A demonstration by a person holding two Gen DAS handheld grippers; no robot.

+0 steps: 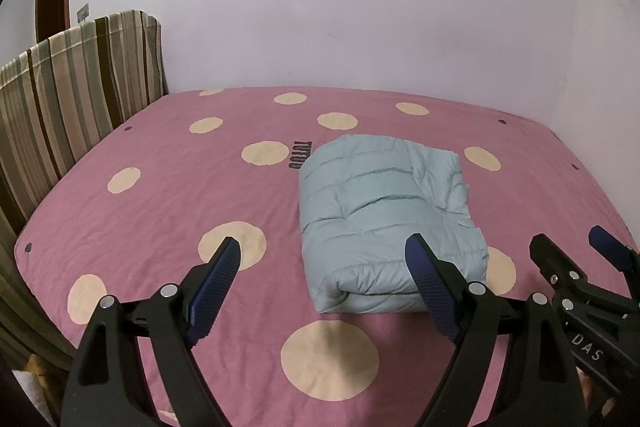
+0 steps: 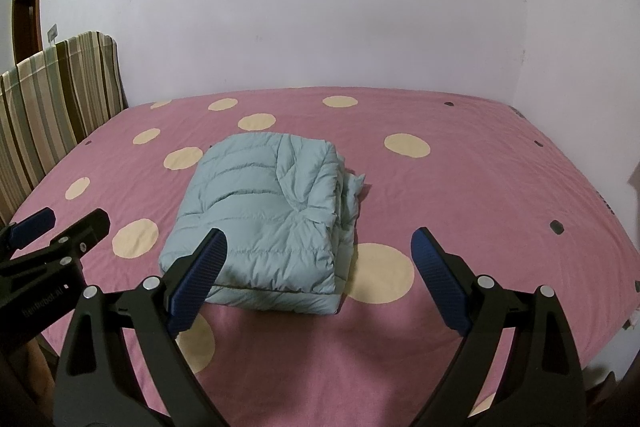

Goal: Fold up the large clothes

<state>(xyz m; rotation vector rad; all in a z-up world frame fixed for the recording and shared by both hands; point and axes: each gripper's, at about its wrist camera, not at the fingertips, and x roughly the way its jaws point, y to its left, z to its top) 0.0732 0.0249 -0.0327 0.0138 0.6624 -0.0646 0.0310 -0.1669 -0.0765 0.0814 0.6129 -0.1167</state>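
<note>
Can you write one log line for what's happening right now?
light blue puffy quilted jacket: folded, lying on pink spotted bedsheet | left gripper: open, empty | right gripper: open, empty

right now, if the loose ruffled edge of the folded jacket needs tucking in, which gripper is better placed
Right, probably. The ruffled edge of the light blue puffer jacket lies on the jacket's right, roughly ahead of the open right gripper. The left gripper, also open, faces the jacket's smooth rolled side.

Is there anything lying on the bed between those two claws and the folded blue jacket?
Nothing visible. Both the left claw and the right claw are open and hold nothing, and only bare pink spotted bedsheet lies between them and the folded blue jacket.
</note>
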